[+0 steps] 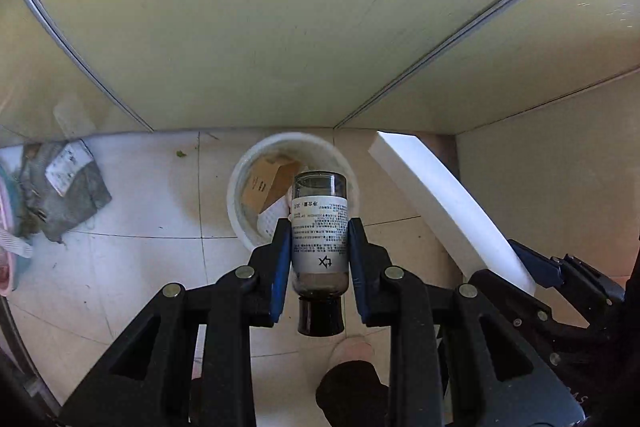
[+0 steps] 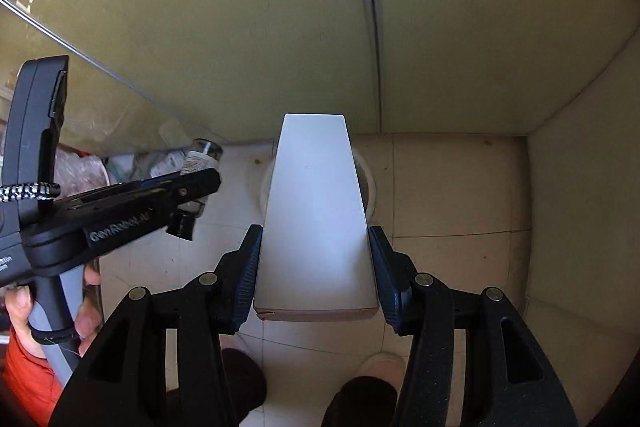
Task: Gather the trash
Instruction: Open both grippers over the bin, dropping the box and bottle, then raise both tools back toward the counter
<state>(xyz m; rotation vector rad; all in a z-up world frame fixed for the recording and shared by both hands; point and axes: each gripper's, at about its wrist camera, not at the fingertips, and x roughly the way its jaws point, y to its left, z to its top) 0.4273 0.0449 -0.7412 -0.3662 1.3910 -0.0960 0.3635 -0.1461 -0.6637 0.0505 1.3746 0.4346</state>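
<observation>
My left gripper (image 1: 319,231) is shut on a dark glass bottle (image 1: 319,231) with a white label, its black cap toward the camera. The bottle hangs above a round white bin (image 1: 240,183) on the tiled floor, which holds a brown cardboard box (image 1: 266,179) and paper. My right gripper (image 2: 315,239) is shut on a long white box (image 2: 314,207), which covers most of the bin (image 2: 370,183) below it. The white box (image 1: 448,211) shows at the right of the left wrist view. The left gripper (image 2: 188,183) with its bottle (image 2: 202,155) appears at the left of the right wrist view.
A grey rag with a paper tag (image 1: 66,187) and pink plastic items (image 1: 8,251) lie on the floor at the left. Pale green wall panels (image 1: 280,27) stand behind the bin, a corner wall (image 2: 580,207) at the right. A person's feet (image 2: 380,367) and a hand (image 2: 24,323) show below.
</observation>
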